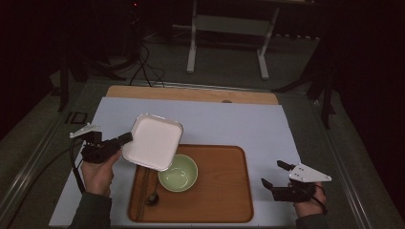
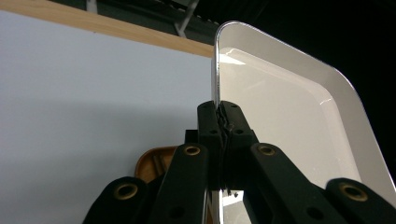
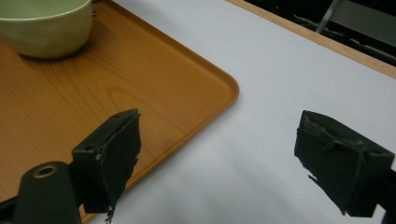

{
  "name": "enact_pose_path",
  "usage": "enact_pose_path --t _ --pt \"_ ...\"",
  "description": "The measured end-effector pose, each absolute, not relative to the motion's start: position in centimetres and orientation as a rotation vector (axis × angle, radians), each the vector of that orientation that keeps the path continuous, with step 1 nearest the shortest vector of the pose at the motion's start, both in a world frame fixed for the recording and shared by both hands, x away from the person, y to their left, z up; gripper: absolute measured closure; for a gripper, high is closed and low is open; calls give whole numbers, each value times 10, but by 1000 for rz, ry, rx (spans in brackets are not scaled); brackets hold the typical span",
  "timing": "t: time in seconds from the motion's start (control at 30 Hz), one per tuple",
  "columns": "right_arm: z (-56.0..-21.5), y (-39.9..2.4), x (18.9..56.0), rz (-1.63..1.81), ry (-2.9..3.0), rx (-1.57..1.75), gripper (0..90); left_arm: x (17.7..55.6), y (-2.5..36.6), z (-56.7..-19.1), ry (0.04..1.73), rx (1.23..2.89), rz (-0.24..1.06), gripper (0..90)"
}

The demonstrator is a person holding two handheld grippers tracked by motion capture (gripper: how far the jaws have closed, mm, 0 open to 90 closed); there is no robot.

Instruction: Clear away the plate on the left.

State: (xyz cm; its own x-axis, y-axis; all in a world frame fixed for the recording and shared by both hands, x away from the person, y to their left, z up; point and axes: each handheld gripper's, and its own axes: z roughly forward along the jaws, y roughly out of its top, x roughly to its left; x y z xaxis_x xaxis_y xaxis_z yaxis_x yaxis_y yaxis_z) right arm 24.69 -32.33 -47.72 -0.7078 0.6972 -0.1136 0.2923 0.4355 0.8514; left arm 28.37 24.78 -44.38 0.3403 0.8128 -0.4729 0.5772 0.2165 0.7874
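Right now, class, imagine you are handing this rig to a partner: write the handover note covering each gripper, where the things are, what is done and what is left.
Left gripper: jaws shut on the rim of the white square plate, held tilted above the wooden tray, partly over the green bowl.
Right gripper: jaws open, holding nothing, over the white mat beside the tray's right edge.
Bowl sits on the tray; a dark spoon lies by it.
Done: plate gripped and lifted.
Left: probably set the plate down; where is unclear.
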Motion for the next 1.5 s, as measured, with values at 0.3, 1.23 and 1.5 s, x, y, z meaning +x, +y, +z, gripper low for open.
enact_pose_path --t 0.3,1.23,1.5 --pt "-479 -327 248 1203 2230 853 144 292 234 -427 1276 1483 256 897" --pt "-478 -325 250 1215 2226 850 144 324 170 -408 1092 1660 191 898" --pt "-477 -325 250 1221 2221 852 144 331 149 -406 1047 1722 177 898"
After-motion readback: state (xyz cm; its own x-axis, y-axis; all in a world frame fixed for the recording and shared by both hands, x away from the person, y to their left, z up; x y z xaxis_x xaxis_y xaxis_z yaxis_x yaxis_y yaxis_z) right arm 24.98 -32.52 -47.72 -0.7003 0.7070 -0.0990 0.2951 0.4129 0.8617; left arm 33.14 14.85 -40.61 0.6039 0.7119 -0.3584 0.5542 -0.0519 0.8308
